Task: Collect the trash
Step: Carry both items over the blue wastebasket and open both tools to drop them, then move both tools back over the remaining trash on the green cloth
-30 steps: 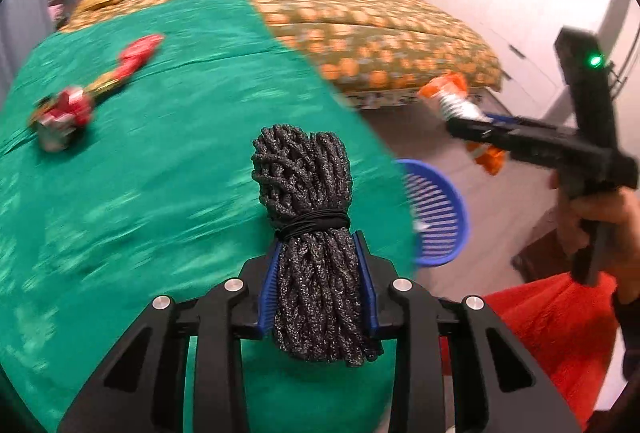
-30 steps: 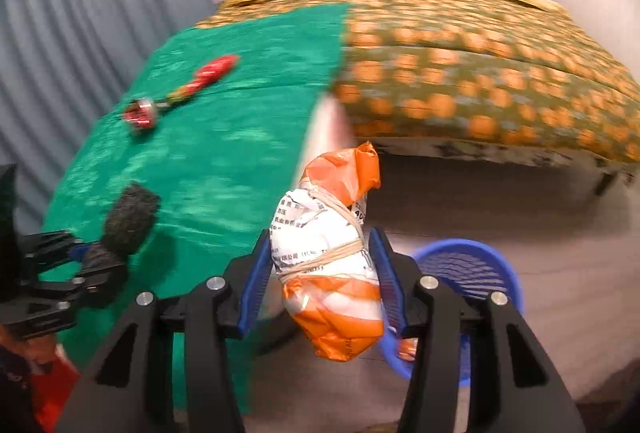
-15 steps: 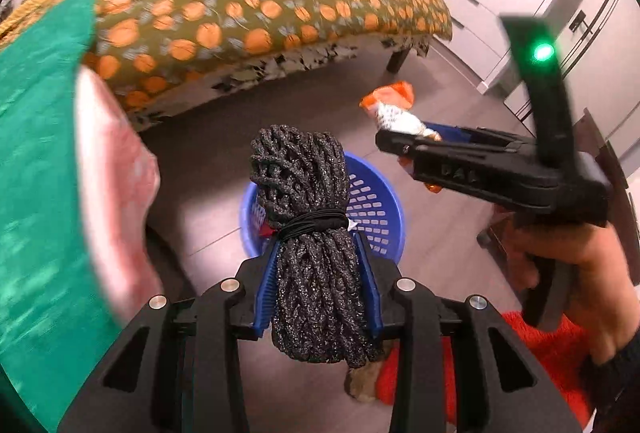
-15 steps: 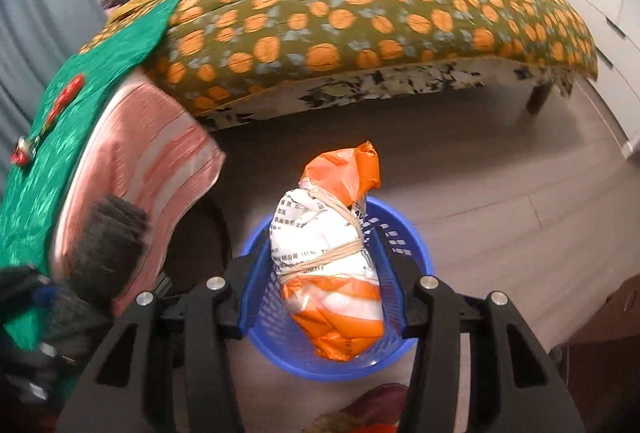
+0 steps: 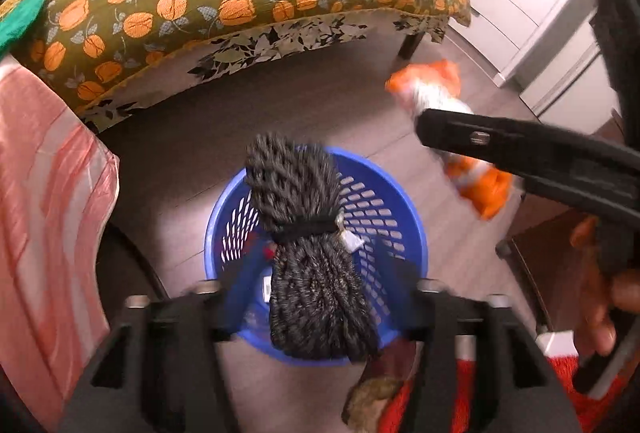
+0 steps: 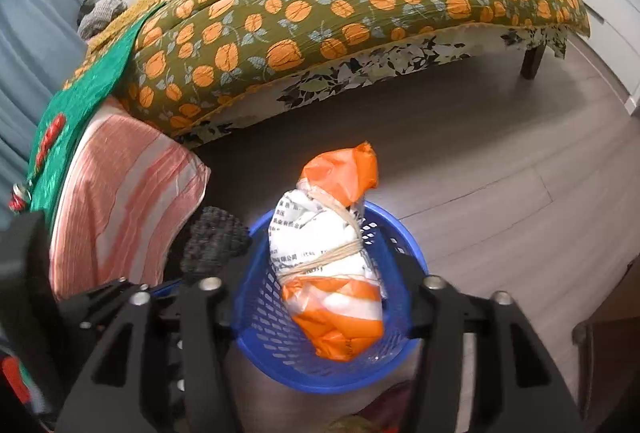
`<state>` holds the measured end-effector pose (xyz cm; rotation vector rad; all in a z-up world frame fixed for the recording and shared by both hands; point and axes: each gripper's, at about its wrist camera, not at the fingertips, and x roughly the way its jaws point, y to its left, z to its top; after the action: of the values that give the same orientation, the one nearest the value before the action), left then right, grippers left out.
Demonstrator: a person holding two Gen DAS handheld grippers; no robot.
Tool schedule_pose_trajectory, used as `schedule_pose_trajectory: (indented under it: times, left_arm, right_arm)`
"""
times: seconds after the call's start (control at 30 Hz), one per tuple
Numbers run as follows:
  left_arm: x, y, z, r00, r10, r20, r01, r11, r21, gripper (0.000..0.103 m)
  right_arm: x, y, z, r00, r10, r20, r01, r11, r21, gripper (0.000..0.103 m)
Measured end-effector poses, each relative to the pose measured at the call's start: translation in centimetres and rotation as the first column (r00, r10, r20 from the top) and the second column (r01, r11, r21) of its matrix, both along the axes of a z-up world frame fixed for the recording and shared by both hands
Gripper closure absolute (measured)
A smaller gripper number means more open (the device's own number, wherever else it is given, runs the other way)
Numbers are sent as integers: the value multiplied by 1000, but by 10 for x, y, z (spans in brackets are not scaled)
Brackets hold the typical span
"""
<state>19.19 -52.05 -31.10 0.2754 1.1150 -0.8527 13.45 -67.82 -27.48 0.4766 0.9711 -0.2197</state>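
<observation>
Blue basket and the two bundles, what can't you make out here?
- Left wrist view: basket contents, hidden behind the rope bundle.
- Left wrist view: left gripper finger, blurred.
- Right wrist view: basket bottom, covered by the orange bag.
- Right wrist view: red item on the green cloth, too small.

dark grey speckled rope bundle (image 5: 308, 253), blue perforated basket (image 5: 384, 217), orange-and-white printed bag (image 6: 332, 273), olive bedspread (image 6: 360, 1) with orange fruit pattern, pink-and-white striped cloth (image 6: 120, 201), green cloth (image 6: 92, 85), grey floor (image 6: 500, 161)

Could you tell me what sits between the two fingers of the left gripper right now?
The left wrist view shows the black rope bundle there, over the blue basket.
</observation>
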Motion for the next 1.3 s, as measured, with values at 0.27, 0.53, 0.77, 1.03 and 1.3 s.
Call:
schedule_pose_trajectory:
  times: [0.27, 0.53, 0.77, 1.03, 1.3]
  left_arm:
    - [4, 3, 16, 999, 42, 28, -41, 999, -10, 26]
    - [-33, 78, 108, 992, 34, 123, -20, 993, -114, 16]
    - [-45, 213, 137, 968, 163, 189, -144, 983, -111, 14]
    - [-21, 375, 121, 883, 410, 229, -417, 909, -20, 14]
    - [36, 481, 118, 807, 546, 224, -566, 824, 34, 11]
  right_arm:
    - [-5, -3, 21, 999, -21, 49, 23, 999, -47, 33]
    - [-2, 28, 58, 991, -13, 134, 44, 973, -227, 20]
    - [-2, 126, 94, 944, 196, 265, -76, 911, -405, 20]
    - [4, 273, 100, 840, 481, 251, -356, 837, -416, 20]
    - [28, 394, 86, 711, 678, 189, -598, 723, -345, 20]
